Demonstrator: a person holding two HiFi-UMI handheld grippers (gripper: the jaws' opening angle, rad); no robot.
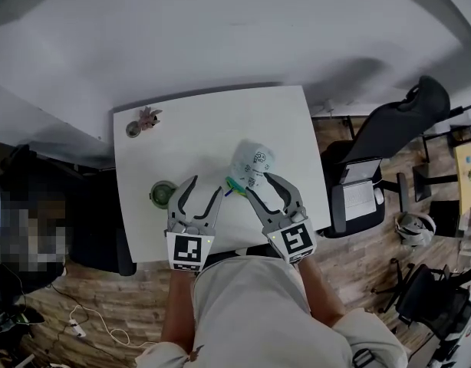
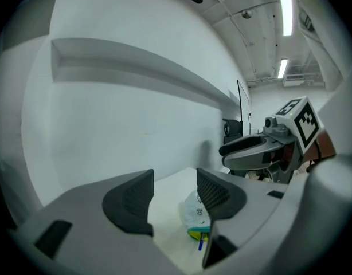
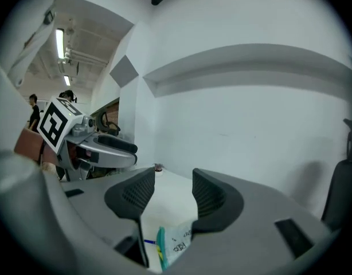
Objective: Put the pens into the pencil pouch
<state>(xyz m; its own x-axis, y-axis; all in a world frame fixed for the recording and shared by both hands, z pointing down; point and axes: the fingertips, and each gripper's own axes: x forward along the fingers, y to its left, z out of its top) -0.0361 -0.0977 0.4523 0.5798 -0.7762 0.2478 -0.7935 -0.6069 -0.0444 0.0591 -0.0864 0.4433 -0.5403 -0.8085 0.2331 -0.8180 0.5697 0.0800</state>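
Left claw point(image 1: 206, 188) wide apart, empty, right claw point(image 1: 260, 185) wide apart, empty, pencil pouch point(image 1: 252, 162) lying on table point(image 1: 205, 125)

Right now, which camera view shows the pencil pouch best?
The head view: almost the whole pencil pouch shows there, lying on the white table. The left gripper view shows only part of it; the right gripper view only one end, at the picture's bottom.

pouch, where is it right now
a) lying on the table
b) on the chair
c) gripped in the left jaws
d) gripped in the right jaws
A: the pouch lies on the table, while the left gripper and right gripper both hold their jaws apart with nothing between them.
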